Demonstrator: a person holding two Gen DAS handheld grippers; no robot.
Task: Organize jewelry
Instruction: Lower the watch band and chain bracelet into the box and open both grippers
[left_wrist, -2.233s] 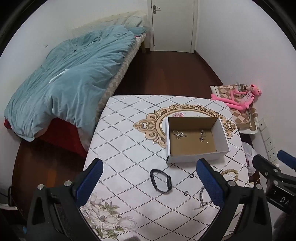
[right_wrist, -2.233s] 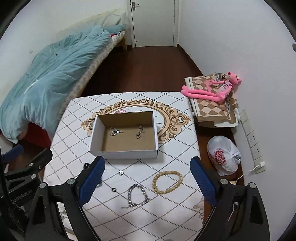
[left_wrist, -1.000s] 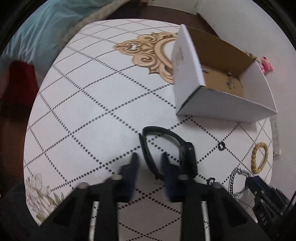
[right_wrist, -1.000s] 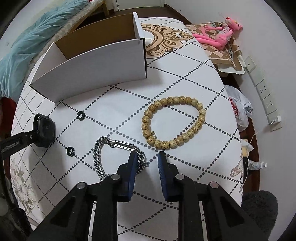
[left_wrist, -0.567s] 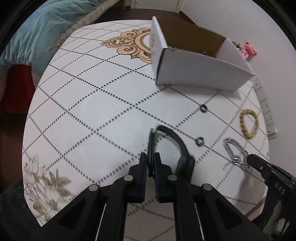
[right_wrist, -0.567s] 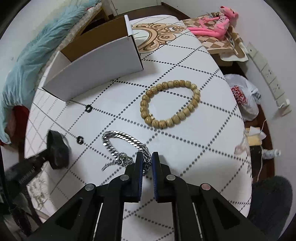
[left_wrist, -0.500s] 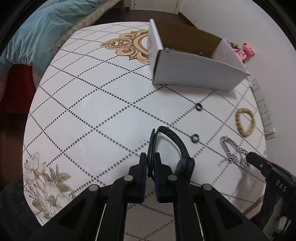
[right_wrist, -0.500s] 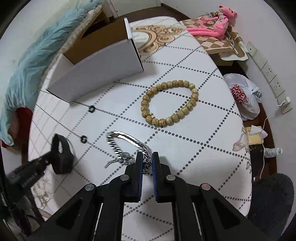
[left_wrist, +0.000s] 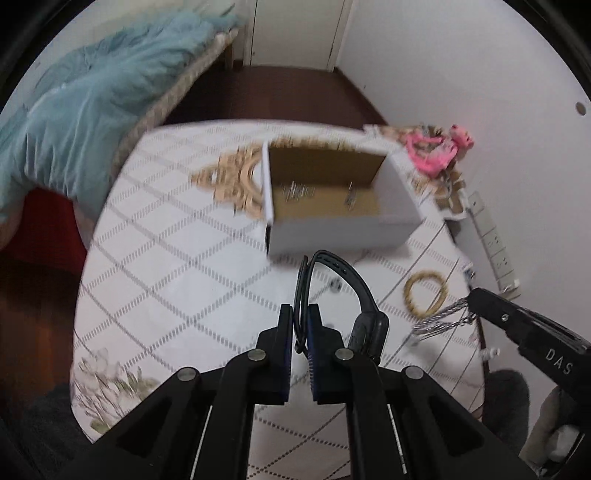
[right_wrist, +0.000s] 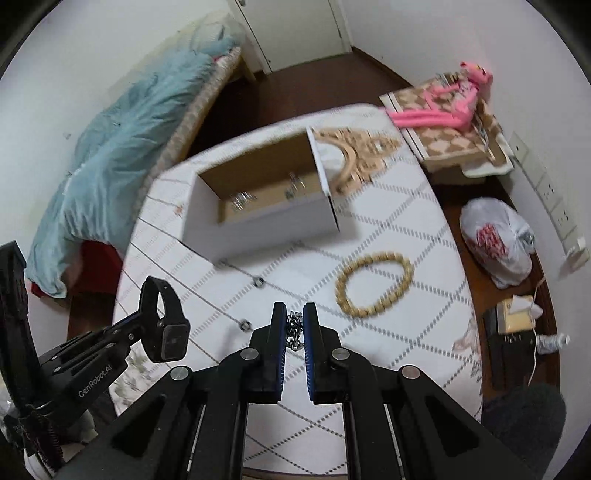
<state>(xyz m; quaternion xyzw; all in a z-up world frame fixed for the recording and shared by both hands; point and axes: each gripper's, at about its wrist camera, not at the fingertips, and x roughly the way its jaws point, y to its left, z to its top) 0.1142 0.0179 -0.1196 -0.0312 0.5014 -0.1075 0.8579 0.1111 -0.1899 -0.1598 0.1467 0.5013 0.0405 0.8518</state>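
My left gripper is shut on the strap of a black smartwatch and holds it above the table, just before the open white cardboard box. The watch also shows in the right wrist view. My right gripper is shut on a silver chain bracelet, lifted off the table; the chain hangs from it in the left wrist view. The box holds small silver pieces. A wooden bead bracelet and two small black rings lie on the table.
The table has a white diamond-patterned cloth. A bed with a blue duvet stands at the left. A pink plush toy, a plastic bag and a wall power strip are at the right.
Both grippers have risen from the table and moved toward the box, the left one carrying the watch, the right one lifting the silver chain off the cloth.
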